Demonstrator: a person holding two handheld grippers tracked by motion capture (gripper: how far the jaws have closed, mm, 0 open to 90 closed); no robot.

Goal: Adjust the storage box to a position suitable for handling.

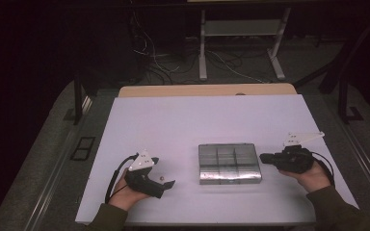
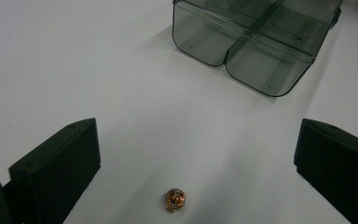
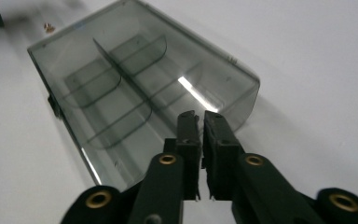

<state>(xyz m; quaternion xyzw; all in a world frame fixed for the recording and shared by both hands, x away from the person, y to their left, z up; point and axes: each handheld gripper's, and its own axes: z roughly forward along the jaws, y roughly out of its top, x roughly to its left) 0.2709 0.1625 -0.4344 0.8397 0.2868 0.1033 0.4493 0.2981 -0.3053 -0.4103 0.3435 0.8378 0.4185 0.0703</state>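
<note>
Trinket: small copper-coloured metal bead-like trinket (image 2: pixel 175 199) lies on the white bench (image 1: pixel 173 120), betw. the left gripper's (image 1: pixel 165 172) two black fingers (image 2: pixel 56 168), nearer the left one, touching neither.
Left fingers: released, spread wide, nothing gripped yet.
Right fingers: clenched together, nothing betw. them; right gripper (image 1: pixel 261 157) sits just beside the right end of the smoky clear plastic compartment box (image 1: pixel 229 163), tips over its near wall in the right gripper view.
Box: open top, dividers inside, compartments look empty; near centre of bench, apart from the trinket.
Risk 1: trinket is tiny and roundish, so if the left fingers shut off-centre, one pad likely hits first and flicks it away across the smooth bench.
Risk 2: fingers may shut above it and miss, since it sits low on the surface.
Risk 3: right tips resting at the box wall could nudge or tip the light box, shifting the drop target.
Left gripper view: gives trinket's shape, colour and its offset betw. the fingers; box corner (image 2: pixel 256 42) at top.
Right gripper view: gives divider layout (image 3: pixel 135 88), shut tips (image 3: pixel 200 116); trinket just a blurred speck far off (image 3: pixel 49 28).
High view: gives overall spacing, both hands, trinket (image 1: pixel 162 178) a mere dot.
</note>
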